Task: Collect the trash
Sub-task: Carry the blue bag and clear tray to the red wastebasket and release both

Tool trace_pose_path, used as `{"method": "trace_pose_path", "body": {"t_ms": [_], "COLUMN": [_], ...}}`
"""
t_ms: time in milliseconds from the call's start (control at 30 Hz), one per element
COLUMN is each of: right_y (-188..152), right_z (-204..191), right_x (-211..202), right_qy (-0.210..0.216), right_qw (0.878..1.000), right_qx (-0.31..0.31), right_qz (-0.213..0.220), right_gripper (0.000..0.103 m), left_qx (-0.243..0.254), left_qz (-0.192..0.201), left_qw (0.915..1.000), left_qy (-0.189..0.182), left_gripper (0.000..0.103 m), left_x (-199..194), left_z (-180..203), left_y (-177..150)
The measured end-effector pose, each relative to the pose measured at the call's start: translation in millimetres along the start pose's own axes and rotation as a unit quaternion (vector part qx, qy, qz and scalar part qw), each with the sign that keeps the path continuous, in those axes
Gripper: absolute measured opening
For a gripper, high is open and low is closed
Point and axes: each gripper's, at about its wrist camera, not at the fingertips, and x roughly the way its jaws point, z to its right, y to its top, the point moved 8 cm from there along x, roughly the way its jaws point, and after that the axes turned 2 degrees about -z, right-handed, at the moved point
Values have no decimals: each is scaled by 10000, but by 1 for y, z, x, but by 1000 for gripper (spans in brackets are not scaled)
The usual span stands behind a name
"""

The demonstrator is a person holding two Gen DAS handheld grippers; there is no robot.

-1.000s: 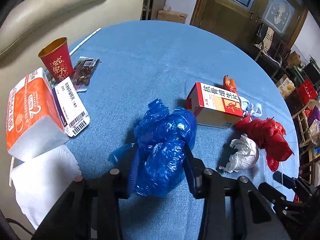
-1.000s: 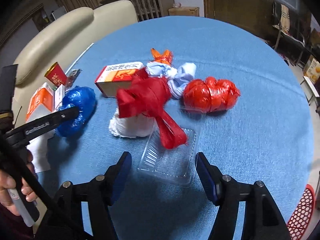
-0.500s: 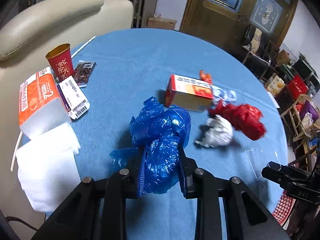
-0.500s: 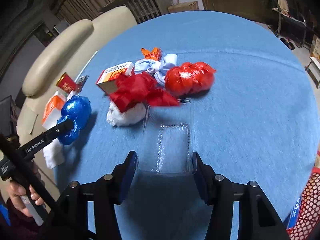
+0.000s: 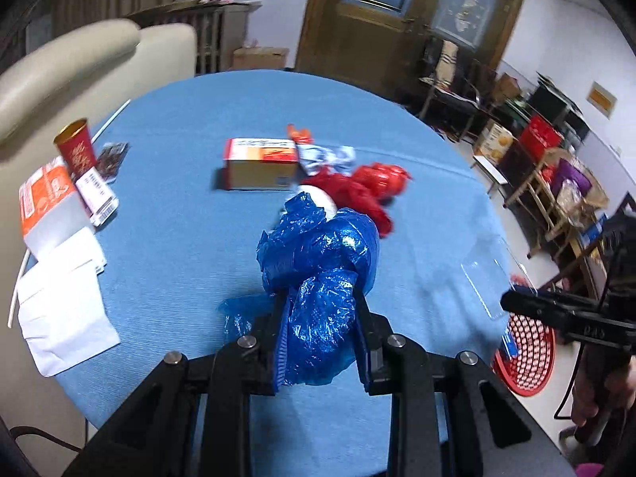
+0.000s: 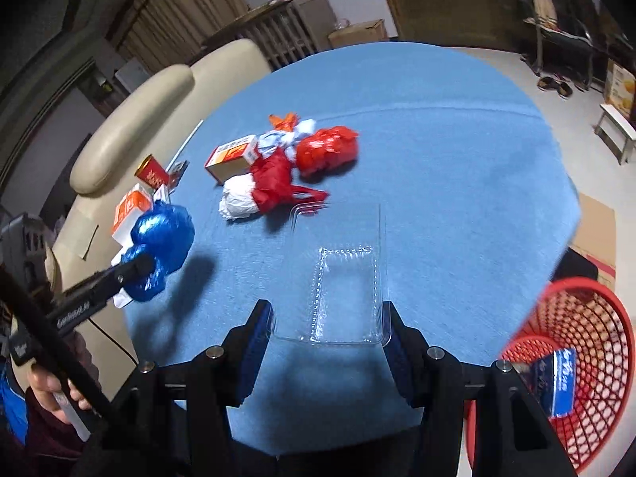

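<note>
Left wrist view: left gripper (image 5: 320,330) clenched on blue plastic bag (image 5: 318,262), lifted over blue table (image 5: 179,206). Orange-white carton (image 5: 260,163), print blurred.

Right wrist view: right gripper (image 6: 328,320) clamps clear plastic tray (image 6: 342,290). "GenRobot.AI" on left gripper's arm. Red basket (image 6: 576,365) beside the table.

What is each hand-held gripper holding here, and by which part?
Left hand-held gripper: blue bag, clamped at its near crumpled end. Right hand-held gripper: clear tray, gripped across its near end.
</note>
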Motion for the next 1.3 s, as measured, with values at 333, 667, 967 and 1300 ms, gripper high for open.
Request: {"method": "trace_pose_path", "body": {"t_ms": [333, 667, 967, 1300], "right_y": [-1, -3, -9, -22], "right_z": [19, 24, 39, 61], "right_x": [-46, -80, -100, -118], "right_qy": [40, 36, 44, 39], "right_qw": [9984, 9953, 9924, 9899], "right_qx": [171, 145, 282, 498], "right_qz": [533, 959, 1196, 1330], "right_gripper": [57, 58, 58, 58], "left_qx": [796, 1334, 1620, 1964], "left_qz": [339, 531, 510, 441], "left_qw": [9957, 9884, 9842, 9786], "left_qy": [323, 487, 491, 425], "left_gripper": [29, 29, 29, 29], "left_x": [-26, -46, -51, -46], "left_z": [65, 104, 131, 164], "left_y": [7, 9, 7, 5]}}
